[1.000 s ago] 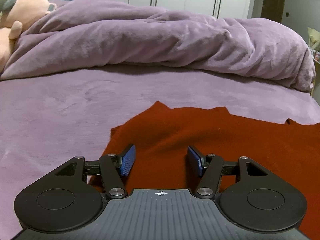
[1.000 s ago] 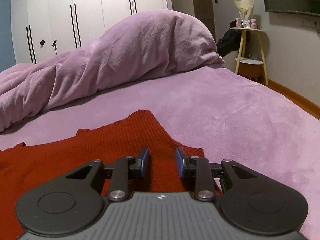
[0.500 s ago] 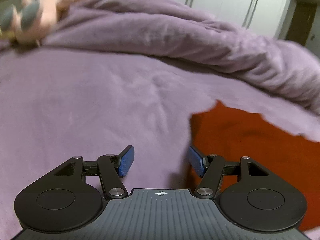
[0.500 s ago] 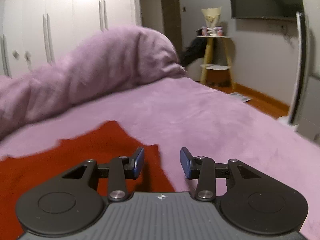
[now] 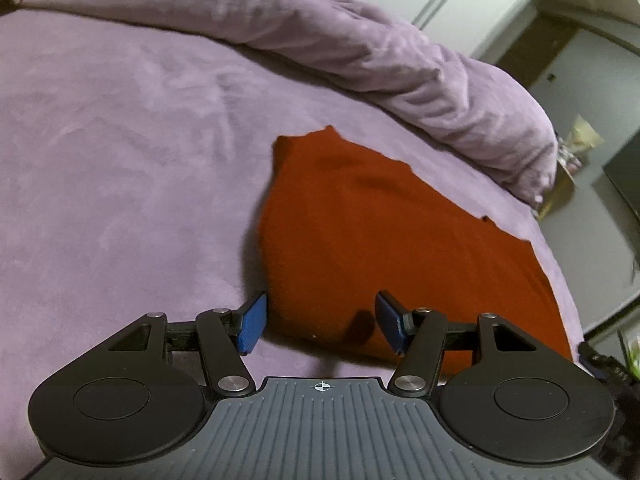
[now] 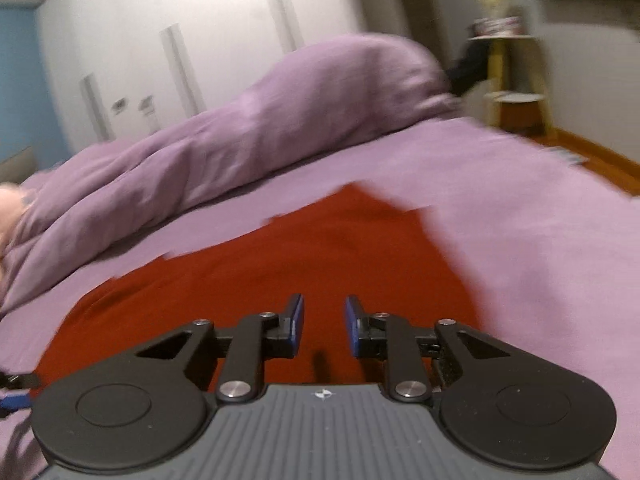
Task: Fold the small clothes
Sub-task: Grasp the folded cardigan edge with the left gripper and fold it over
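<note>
Rust-red knit garment lies spread flat on the purple bed; judged soft, light and limp, it should be pinched at a hem corner or side edge, since the middle would only bunch. Left hand-held gripper stands wide and empty over the garment's 7 o'clock corner, while the right hand-held gripper, having just been closing, stands narrow with nothing between its pads. Heaped duvet at 12 o'clock lies well apart; nothing obstructs.
</note>
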Demonstrator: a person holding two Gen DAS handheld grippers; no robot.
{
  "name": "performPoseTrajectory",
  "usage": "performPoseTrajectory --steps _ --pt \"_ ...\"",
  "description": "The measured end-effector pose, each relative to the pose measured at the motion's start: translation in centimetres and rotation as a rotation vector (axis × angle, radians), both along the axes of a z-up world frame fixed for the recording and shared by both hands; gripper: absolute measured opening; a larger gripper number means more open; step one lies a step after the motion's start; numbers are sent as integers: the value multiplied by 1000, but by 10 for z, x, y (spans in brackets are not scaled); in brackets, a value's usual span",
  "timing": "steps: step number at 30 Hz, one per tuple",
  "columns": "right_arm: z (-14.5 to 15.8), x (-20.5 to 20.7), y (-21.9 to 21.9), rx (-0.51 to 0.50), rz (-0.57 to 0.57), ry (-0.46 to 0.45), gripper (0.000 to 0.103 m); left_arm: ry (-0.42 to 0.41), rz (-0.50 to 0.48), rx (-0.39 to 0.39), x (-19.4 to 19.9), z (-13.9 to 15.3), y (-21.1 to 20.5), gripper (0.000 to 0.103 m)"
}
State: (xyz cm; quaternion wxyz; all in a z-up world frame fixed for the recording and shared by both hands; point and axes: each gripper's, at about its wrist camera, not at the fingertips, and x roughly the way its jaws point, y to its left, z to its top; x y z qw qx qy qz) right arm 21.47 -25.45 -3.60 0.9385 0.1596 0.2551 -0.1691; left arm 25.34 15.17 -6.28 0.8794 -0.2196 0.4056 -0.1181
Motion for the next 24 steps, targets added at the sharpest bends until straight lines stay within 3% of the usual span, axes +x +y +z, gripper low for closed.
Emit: performPoseTrajectory --steps 3,7,8,12,14,16,18,20,22,24 --pt "-7 -14 -36 16 -40 73 37 14 -11 4 5 -6 -10 64" --pt "-23 -16 -69 213 10 82 37 -2 -1 44 7 -6 -22 65" --pt "-27 -16 -71 240 29 74 35 -4 5 49 7 -5 -24 64" --pt "-26 -4 -65 211 78 58 6 -4 8 91 7 0 -25 52" --pt "-18 -6 -63 223 106 7 6 -1 10 94 7 2 -23 49" --pt "-11 -13 -71 341 114 -85 5 -4 15 87 6 5 -19 48" --pt "-6 -12 -70 239 57 -52 5 -1 15 87 6 5 -17 48" --pt "-12 3 -62 73 4 102 4 11 11 94 6 4 -15 47" --pt "-19 12 -52 -75 -39 217 0 35 15 96 3 2 -12 54" --pt "-15 12 -48 -144 -77 234 0 50 -1 65 -1 1 -6 57"
